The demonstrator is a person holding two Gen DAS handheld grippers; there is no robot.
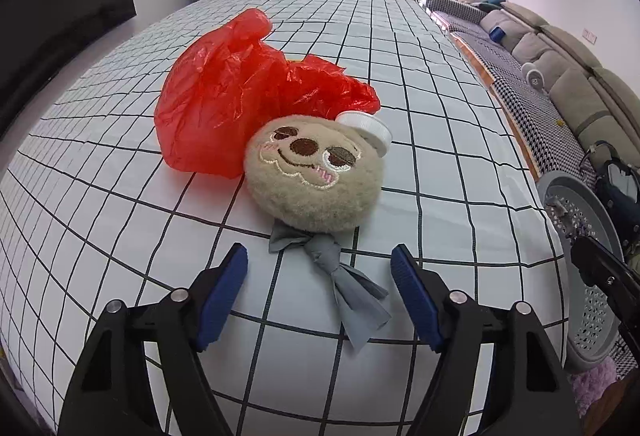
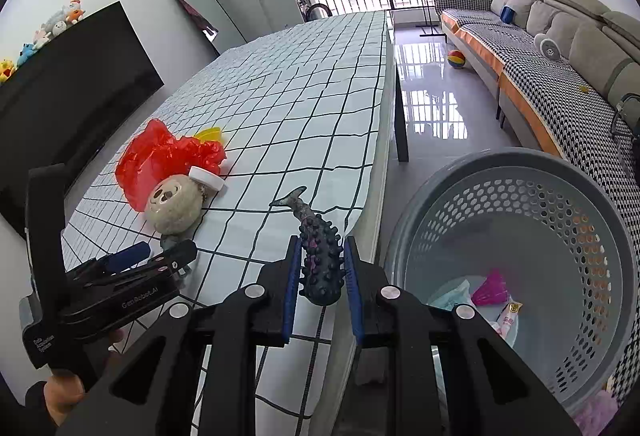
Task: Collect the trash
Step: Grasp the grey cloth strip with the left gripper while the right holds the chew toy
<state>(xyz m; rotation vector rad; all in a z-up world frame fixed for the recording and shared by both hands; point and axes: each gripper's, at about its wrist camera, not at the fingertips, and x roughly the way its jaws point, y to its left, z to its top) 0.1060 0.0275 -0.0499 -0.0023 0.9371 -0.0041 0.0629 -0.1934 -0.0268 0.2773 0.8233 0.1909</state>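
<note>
A crumpled red plastic bag [image 1: 244,91] lies on the checked table, also seen in the right wrist view [image 2: 160,157]. A tan plush head [image 1: 314,173] with a grey knotted cloth [image 1: 336,268] lies in front of it, and a white cap [image 1: 366,127] rests at its top right. My left gripper [image 1: 320,288] is open, its blue pads either side of the cloth. My right gripper [image 2: 323,272] is shut on a dark knobbly whale-shaped toy [image 2: 320,256] near the table's right edge, beside a grey perforated basket [image 2: 520,171] that holds several wrappers.
The checked tablecloth [image 2: 320,83] covers a long table. A yellow item [image 2: 210,135] peeks out behind the red bag. The basket stands on the floor right of the table [image 1: 560,191]. A sofa [image 2: 560,47] runs along the right wall; a ball [image 2: 457,58] lies on the floor.
</note>
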